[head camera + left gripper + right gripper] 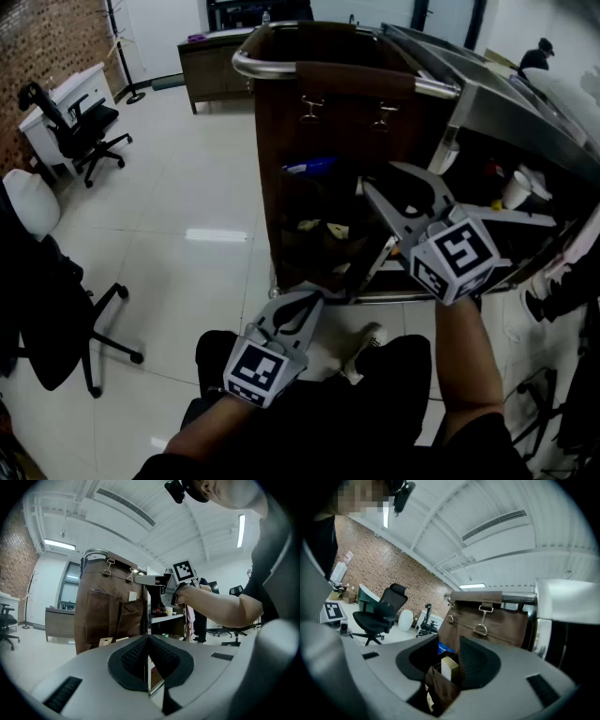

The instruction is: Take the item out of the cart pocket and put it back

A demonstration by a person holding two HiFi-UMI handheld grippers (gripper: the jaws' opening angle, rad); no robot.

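A brown fabric bag [309, 112] hangs from the cart's metal rail [258, 67], with open pockets [314, 239] on its side. My right gripper [377, 180] is level at the pockets, jaws open. In the right gripper view a small cream box [449, 667] stands upright in a brown pocket [440, 688] between the open jaws, and I see no pad pressing on it. A blue item [309, 167] sits in an upper pocket. My left gripper [302, 300] hangs lower, in front of the cart's base, shut and empty; its pads [140, 656] meet.
The cart's shelves [525, 131] extend right, holding a white cup [516, 190] and clutter. Black office chairs [80, 127] [47, 309] stand on the tiled floor at left by a white desk [66, 94]. A low cabinet [211, 56] is at the back.
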